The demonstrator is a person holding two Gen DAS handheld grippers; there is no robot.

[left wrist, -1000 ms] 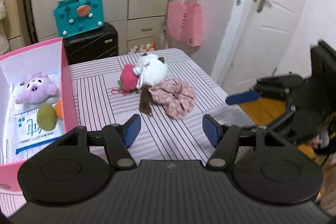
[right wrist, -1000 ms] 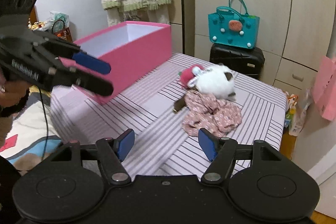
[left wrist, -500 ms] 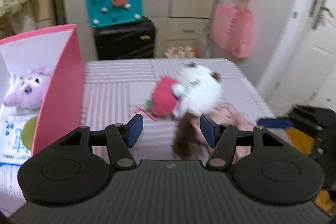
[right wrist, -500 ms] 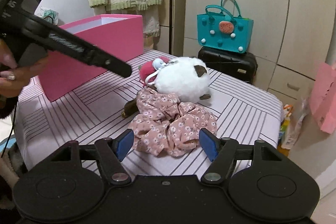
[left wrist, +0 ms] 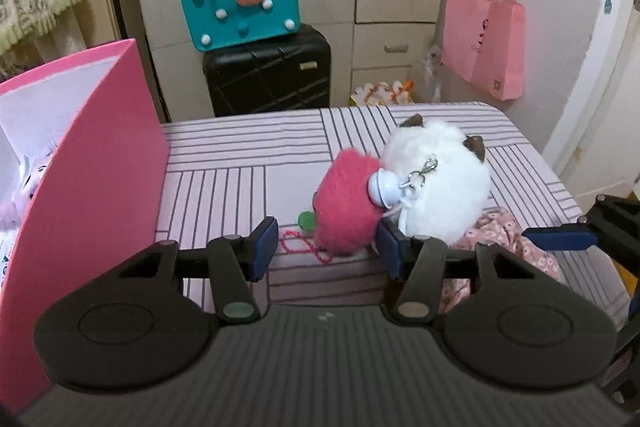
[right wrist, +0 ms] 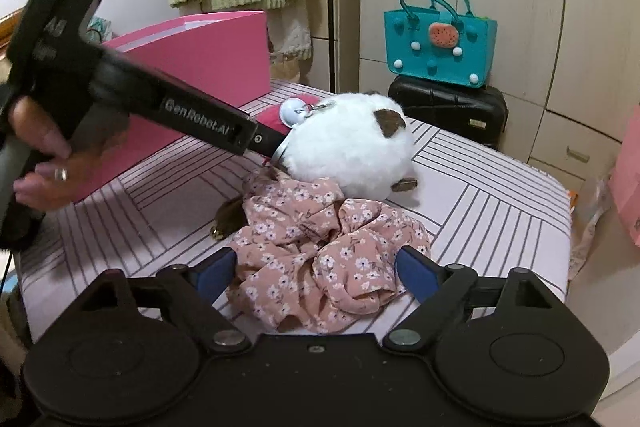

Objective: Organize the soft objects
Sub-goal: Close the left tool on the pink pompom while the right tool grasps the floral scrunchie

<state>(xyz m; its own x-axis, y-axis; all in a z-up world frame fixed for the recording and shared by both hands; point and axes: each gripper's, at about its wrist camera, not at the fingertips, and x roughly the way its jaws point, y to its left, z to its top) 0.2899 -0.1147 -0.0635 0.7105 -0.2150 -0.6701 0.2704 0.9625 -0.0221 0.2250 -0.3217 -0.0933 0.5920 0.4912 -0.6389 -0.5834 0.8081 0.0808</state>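
Left gripper (left wrist: 325, 247): your jaws are closing, with the red pompom between the blue pads; the pads do not press on it yet.
Red pompom (left wrist: 347, 205): it lies on the striped bed cover (left wrist: 240, 163), touching the white plush on its right. It is roundish, with no clear long axis; its green bead and pink cord trail out towards the pink box.
White plush (right wrist: 352, 151): a round ball with brown ears, sitting mid-bed. Its metal clip and pale bell face the pompom, and a brown tail runs out from beneath it towards the near edge.
Right gripper (right wrist: 316, 273): your jaws are opening and stand wide on either side of the floral scrunchie without touching it.
Floral scrunchie (right wrist: 320, 251): a crumpled heap in front of the white plush, touching its underside, longer across the right wrist view than deep.
Pink box (left wrist: 92, 163): it stands on the bed to your left, well apart from the pile.
Your left hand (right wrist: 40, 163): it is wrapped round the left gripper's handle.
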